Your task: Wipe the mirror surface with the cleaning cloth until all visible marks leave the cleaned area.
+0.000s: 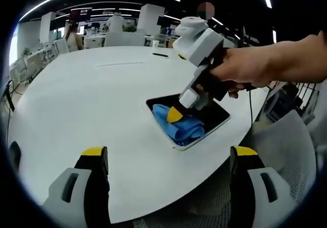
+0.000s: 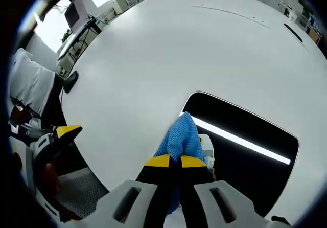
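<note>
Right gripper view: cloth (image 2: 180,137) at mirror (image 2: 245,161) edge.

I count one mirror (image 1: 217,116) on the white table (image 1: 92,100), one blue cloth (image 1: 179,127) upon that mirror, and two grippers: right (image 1: 174,114) and left (image 1: 168,159).

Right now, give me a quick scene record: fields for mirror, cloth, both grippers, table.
mirror: flat on the table, dark, reflecting a light strip
cloth: blue, bunched, on the mirror's near edge
right gripper: shut on the cloth, pressing it to the mirror
left gripper: open, holding nothing, off the mirror
table: white, round
</note>
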A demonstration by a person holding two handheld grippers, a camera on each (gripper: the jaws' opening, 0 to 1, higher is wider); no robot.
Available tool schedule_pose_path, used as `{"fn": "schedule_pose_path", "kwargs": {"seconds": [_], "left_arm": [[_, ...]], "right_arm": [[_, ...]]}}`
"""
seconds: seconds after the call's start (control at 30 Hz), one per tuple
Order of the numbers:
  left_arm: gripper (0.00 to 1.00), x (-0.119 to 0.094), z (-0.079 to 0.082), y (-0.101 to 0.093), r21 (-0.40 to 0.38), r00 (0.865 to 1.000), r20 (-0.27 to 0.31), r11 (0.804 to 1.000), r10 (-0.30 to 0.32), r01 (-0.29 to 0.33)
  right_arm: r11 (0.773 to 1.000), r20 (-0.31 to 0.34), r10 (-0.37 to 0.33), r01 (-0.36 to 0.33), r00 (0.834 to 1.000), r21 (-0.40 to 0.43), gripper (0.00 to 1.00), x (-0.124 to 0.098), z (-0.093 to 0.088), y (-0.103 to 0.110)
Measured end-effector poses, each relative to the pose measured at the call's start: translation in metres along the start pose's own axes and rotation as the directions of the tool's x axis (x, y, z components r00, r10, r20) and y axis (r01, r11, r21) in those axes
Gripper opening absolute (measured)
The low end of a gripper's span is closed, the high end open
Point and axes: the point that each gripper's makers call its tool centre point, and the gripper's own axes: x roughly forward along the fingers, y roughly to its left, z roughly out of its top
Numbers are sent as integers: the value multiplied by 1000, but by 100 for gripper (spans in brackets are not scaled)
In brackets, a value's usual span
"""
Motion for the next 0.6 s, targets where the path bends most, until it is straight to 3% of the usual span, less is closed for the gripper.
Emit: {"fn": "schedule_pose_path", "kwargs": {"seconds": [0.6], "left_arm": [[99, 0, 0, 1, 1, 1000, -1, 1000, 4, -4]], "right_arm": [[999, -5, -17, 17, 1000, -45, 0, 11, 39, -21]]}}
